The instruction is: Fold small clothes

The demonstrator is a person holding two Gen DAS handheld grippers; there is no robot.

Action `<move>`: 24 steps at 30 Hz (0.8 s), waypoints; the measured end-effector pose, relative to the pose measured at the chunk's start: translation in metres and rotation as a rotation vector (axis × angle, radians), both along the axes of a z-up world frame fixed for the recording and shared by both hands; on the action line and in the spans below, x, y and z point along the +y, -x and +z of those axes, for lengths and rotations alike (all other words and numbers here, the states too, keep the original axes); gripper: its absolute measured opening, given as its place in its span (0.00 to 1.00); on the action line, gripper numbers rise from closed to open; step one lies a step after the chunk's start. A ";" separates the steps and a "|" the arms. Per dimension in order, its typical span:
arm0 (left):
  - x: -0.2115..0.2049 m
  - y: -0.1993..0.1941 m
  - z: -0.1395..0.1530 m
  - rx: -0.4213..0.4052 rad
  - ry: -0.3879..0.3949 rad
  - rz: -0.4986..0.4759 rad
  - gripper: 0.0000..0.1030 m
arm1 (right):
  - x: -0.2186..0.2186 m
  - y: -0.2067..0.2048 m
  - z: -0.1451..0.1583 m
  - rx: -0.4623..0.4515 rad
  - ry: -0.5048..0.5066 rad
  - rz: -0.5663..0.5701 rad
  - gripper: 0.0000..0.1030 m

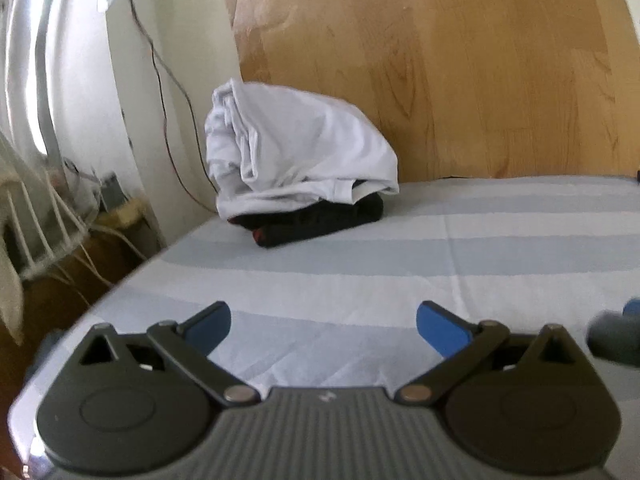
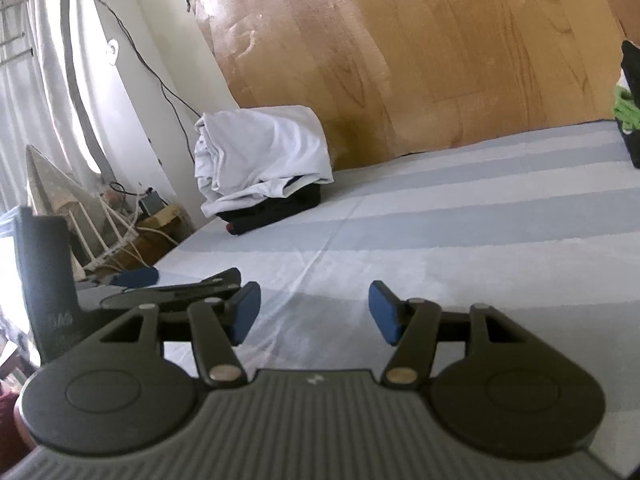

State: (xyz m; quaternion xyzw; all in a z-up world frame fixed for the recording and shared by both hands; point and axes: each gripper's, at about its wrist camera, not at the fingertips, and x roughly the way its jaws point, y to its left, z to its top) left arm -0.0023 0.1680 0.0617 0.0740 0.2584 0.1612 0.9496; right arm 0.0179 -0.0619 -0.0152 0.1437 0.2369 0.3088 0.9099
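Striped bedsheet (image 1: 440, 248): pale blue and white bands, smooth, bare across the middle; wooden headboard (image 1: 460, 72) standing behind it.
Left gripper (image 1: 323, 326): tongs spread wide, blue pads holding nothing, hovering low over the sheet near the left edge of the bed.
Right gripper (image 2: 314, 310): tongs also spread wide and holding nothing, just beside the left gripper (image 2: 168, 286), which shows at the left of this view.
Folded stack: white garment (image 1: 296, 148) resting on top of a black garment (image 1: 320, 220), at the far left corner of the bed against the headboard.
Unfolded clothes: dark piece (image 2: 632, 120) with something bright green (image 2: 626, 110), at the far right edge of the bed, cut off by the frame.
Step in hand, as judged: fetching the next small garment to the bare middle of the sheet.
Doing it well: reach right with pads wide; pinch a single layer at a corner or hem; drag flat before any fold; keep well apart from the finished stack.
Count: two grippers; two garments in the stack; unfolded pieces on the right, number impossible to tell.
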 end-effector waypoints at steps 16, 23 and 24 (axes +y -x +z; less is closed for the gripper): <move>0.131 -0.226 0.125 -0.195 0.039 0.014 0.45 | 0.020 -0.011 0.000 0.023 -0.002 0.138 0.57; 0.190 -0.319 0.067 -0.007 -0.014 0.366 0.36 | 0.008 -0.021 -0.002 0.076 -0.084 0.171 0.57; 0.192 -0.318 0.070 -0.006 0.009 0.363 0.36 | 0.007 -0.022 -0.002 0.083 -0.095 0.169 0.57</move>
